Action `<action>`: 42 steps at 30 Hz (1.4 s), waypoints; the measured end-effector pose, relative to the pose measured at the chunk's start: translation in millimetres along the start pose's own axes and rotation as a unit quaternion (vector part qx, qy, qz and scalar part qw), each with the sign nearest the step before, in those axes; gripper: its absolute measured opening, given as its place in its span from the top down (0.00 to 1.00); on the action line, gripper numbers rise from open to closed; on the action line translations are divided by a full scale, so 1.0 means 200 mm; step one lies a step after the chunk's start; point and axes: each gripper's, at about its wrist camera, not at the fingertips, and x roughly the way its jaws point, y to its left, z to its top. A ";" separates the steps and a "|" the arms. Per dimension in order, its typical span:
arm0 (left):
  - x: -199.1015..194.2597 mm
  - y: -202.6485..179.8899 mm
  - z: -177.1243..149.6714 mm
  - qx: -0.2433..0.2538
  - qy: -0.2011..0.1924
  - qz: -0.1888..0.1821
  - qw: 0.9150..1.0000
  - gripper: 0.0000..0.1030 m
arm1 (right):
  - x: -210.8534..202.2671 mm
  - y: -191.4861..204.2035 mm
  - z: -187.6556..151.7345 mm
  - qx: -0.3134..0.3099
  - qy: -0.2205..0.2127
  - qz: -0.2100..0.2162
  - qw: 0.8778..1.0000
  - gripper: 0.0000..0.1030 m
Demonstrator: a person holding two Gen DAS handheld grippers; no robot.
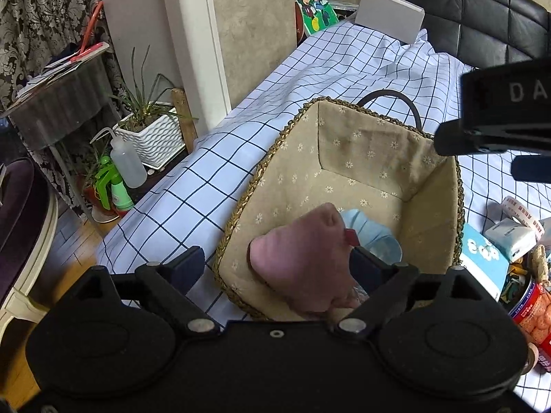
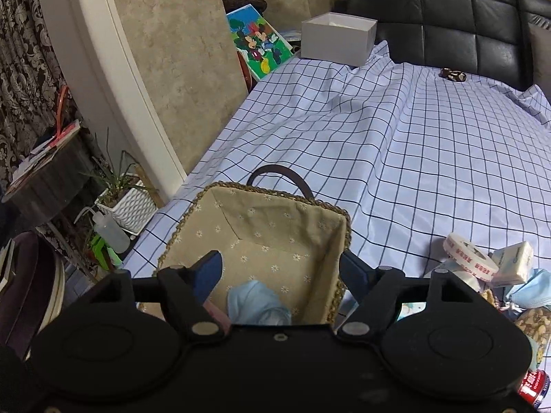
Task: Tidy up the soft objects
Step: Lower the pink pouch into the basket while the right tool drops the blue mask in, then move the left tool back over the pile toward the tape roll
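Observation:
A woven basket (image 1: 237,210) with a beige flowered liner stands on the checked bedsheet. Inside, at its near end, lies a pink soft item (image 1: 292,261) with a small red tag, and a light blue cloth (image 1: 372,237) beside it. My left gripper (image 1: 275,266) is open over the pink item: its left finger is outside the basket rim, its right finger beside the pink item. In the right wrist view my right gripper (image 2: 282,273) stands open above the basket (image 2: 179,227), with the light blue cloth (image 2: 256,301) lying loose below it. The right gripper's black body (image 1: 499,120) shows at the upper right.
To the basket's right lie a tape roll (image 2: 470,254), a tissue pack (image 2: 513,266), a blue face mask (image 2: 533,292) and a snack can (image 1: 530,313). A white box (image 2: 337,38) and black headboard (image 2: 447,17) are at the far end. Plants and spray bottles (image 1: 127,161) stand on the floor, left.

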 end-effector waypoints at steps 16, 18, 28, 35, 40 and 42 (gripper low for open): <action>-0.03 -0.13 -0.05 0.051 -0.008 -0.006 0.999 0.14 | -0.07 -0.15 -0.07 0.000 0.012 -0.048 0.999 0.24; -0.04 -0.15 -0.06 0.058 -0.009 -0.010 0.998 0.14 | -0.09 -0.19 -0.08 0.000 0.012 -0.058 0.998 0.23; -0.07 -0.30 -0.10 0.097 -0.007 -0.038 0.995 0.14 | -0.20 -0.55 -0.18 0.023 0.027 -0.129 0.991 0.21; -0.08 -0.42 -0.15 0.129 0.000 -0.056 0.990 0.14 | -0.27 -0.85 -0.28 0.052 0.039 -0.187 0.980 0.19; -0.08 -0.52 -0.19 0.154 0.009 -0.073 0.985 0.14 | -0.29 -1.04 -0.37 0.074 0.060 -0.220 0.971 0.18; -0.09 -0.57 -0.20 0.165 0.010 -0.080 0.983 0.14 | -0.30 -1.11 -0.40 0.086 0.068 -0.226 0.968 0.19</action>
